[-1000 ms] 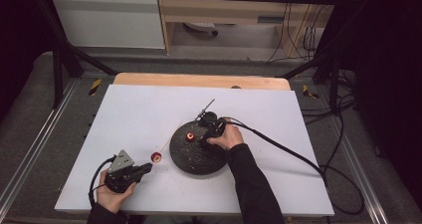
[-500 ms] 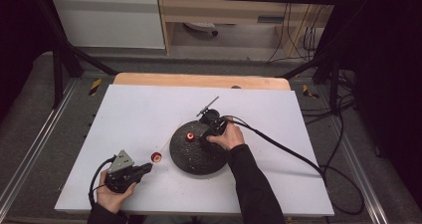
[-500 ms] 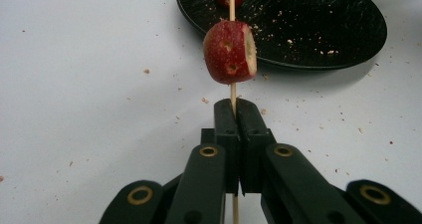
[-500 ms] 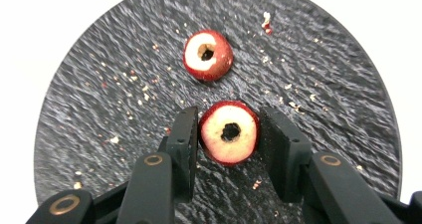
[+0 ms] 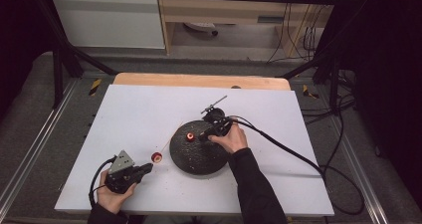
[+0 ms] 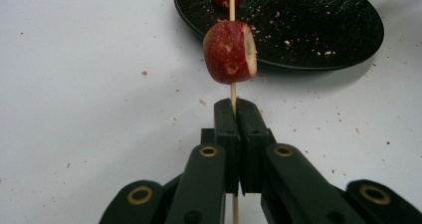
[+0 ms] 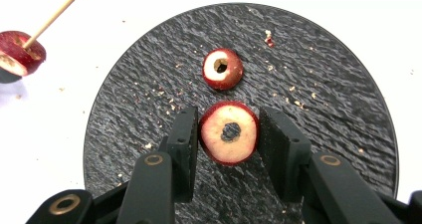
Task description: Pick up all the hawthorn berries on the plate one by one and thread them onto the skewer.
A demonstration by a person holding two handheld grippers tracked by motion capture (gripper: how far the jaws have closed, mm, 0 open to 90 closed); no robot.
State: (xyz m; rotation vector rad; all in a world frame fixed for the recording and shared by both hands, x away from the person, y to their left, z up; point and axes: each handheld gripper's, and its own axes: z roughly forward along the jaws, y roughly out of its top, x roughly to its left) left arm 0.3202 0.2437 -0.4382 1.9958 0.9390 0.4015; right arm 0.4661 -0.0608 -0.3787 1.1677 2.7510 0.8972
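Note:
My left gripper (image 5: 149,166) (image 6: 234,112) rests near the table's front left, shut on a thin wooden skewer (image 6: 232,92). One red fruit piece (image 6: 230,52) (image 5: 156,158) is threaded on the skewer just past the jaws. The skewer tip points toward a black round plate (image 5: 199,159) (image 7: 323,84). My right gripper (image 5: 204,134) (image 7: 228,129) hovers over the plate, shut on a cored red fruit slice (image 7: 229,142) with pale flesh facing the camera. A second cored piece (image 7: 222,68) (image 5: 190,137) lies on the plate just beyond it.
Crumbs are scattered over the white tabletop (image 5: 139,109) and the plate. The right gripper's cable (image 5: 283,147) trails across the table to the right edge. A wooden strip (image 5: 199,79) borders the far side, and dark frame bars (image 5: 59,69) stand around the table.
My right gripper has risen slightly above the plate with the fruit slice between its jaws. The left gripper and skewer have stayed put.

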